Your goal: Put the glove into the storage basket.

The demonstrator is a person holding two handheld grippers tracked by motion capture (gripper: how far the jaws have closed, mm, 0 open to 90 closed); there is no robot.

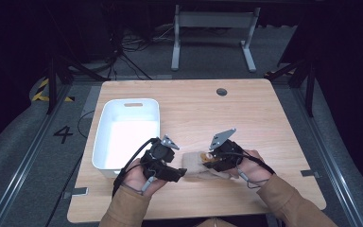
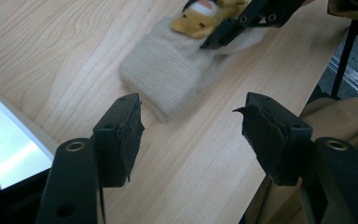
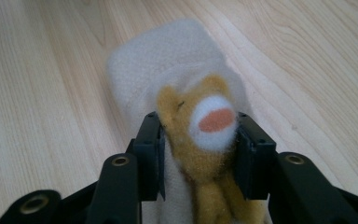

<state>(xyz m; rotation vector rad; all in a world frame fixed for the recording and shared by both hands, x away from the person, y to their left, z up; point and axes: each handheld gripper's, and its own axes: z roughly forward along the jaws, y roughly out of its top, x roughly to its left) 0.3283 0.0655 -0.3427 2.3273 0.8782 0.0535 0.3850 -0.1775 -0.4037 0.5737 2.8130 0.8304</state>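
A fluffy cream sock (image 2: 168,74) with a yellow animal face (image 3: 205,130) lies on the wooden table (image 1: 264,123), near the front edge, right of the white bin (image 1: 105,127). The right gripper (image 3: 198,154) has the face between its jaws — they seem to hug it. The left gripper (image 2: 191,135) waits just beside the sock's cuff, jaws open and holding nothing — probably ready to help lift it.

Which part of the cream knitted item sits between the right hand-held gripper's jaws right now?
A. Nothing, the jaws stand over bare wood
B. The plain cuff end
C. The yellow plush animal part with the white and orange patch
C: in the right gripper view the right hand-held gripper has its jaws on either side of the yellow plush animal part of the cream knitted item.
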